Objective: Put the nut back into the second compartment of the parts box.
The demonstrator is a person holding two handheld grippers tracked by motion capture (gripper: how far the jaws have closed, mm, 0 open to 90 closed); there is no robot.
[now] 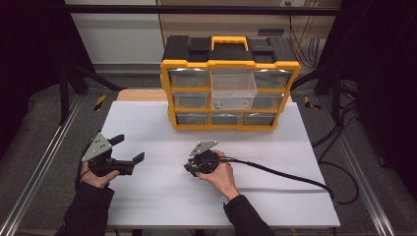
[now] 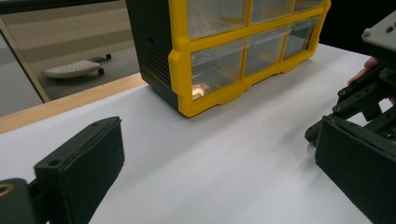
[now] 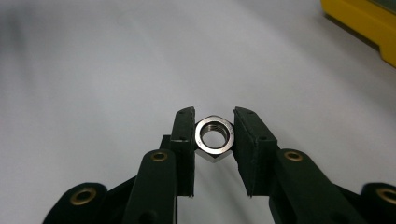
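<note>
A small steel hex nut sits between the two black jaws of my right gripper, whose pads press on its opposite flats, just above the white table. In the high view my right gripper is low over the table's middle, in front of the yellow and black drawer organiser. My left gripper rests at the table's left with its jaws spread wide and nothing between them. In the left gripper view its jaws frame bare table, with the right gripper at the right edge.
The organiser stands at the back of the table with several clear drawers; its top middle drawer is pulled out. A black cable trails right from the right gripper. Metal frame rails run along both table sides.
</note>
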